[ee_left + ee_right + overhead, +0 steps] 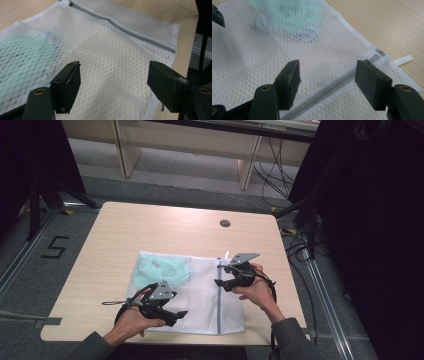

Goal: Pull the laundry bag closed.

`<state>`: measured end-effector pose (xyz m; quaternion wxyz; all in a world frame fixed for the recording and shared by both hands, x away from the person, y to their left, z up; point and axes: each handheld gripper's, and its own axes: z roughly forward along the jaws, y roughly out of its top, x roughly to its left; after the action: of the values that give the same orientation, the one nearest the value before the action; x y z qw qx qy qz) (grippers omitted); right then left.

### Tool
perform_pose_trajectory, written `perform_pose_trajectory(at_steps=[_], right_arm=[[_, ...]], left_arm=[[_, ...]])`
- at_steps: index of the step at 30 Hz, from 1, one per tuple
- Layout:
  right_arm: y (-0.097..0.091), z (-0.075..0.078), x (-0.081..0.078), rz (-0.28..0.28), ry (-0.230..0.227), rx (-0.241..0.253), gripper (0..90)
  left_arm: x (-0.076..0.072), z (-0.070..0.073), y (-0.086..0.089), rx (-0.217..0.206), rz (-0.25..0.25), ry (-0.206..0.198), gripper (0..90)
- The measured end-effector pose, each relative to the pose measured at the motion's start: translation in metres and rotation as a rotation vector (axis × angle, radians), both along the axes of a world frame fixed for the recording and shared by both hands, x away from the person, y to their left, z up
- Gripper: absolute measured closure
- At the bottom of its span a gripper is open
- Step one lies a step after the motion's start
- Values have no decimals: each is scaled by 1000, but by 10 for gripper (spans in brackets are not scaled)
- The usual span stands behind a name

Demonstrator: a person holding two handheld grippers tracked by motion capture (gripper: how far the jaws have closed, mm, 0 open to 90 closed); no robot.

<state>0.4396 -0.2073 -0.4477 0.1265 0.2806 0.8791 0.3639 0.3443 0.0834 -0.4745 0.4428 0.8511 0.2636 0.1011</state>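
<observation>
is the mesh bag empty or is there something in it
Not empty. A pale green item shows through the netting of the white mesh bag, at its left end in the high view; what it is cannot be told.

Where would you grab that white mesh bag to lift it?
Probably the bare corner of the mesh bag past the zipper, coming in low from the table's near edge with the right tongs. The mesh lies flat and limp there, clear of the green item inside.

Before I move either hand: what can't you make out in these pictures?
- Green item inside the mesh bag: the netting blurs it in every view, so its identity is unclear.
- Zipper pull: too small in the high view; cut off at the top edge of the left gripper view.
- Bag's near edge: hidden by the left tongs in the high view.
</observation>
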Motion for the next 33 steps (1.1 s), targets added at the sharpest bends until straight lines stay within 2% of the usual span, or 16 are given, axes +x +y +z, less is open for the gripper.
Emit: perform_pose_trajectory(at_steps=[3,5,7,8,16,17,18,19,21,22,23,25,28,29,31,33], right_arm=[[0,-1,-5,-11,1,25,371],[-3,0,-9,1,28,6,367],[-3,-2,-13,4,10,19,367],[-4,-4,-16,4,10,24,366],[-12,-9,-34,-17,27,23,342],[-13,-7,-35,-15,41,-8,341],[-12,-11,-36,-16,26,25,337],[-13,-10,-37,-8,43,10,334],[-16,-9,-40,-8,42,6,329],[-15,-12,-41,-18,23,31,322],[-17,-9,-42,-8,56,15,319],[-18,-10,-46,-22,48,30,317],[-22,-10,-52,-27,70,8,309],[-22,-13,-55,-41,63,35,305],[-23,-13,-60,-53,84,32,301],[-28,-13,-62,-43,66,19,297]], left_arm=[[-1,1,3,8,21,13,235],[-1,2,6,3,29,14,232],[-1,3,10,21,15,-6,220],[-3,2,9,5,43,5,215],[-7,5,17,7,38,-7,180],[-7,5,19,20,30,-4,176],[-8,5,20,23,40,18,173],[-9,4,19,1,56,10,173],[-9,5,22,12,46,1,172],[-9,5,23,14,42,-1,167],[-10,5,23,7,52,20,161],[-9,6,26,23,43,-11,161],[-10,7,28,0,76,9,161],[-11,7,29,-10,89,10,161],[-10,8,33,20,66,-12,161],[-12,7,33,-19,90,10,161]])
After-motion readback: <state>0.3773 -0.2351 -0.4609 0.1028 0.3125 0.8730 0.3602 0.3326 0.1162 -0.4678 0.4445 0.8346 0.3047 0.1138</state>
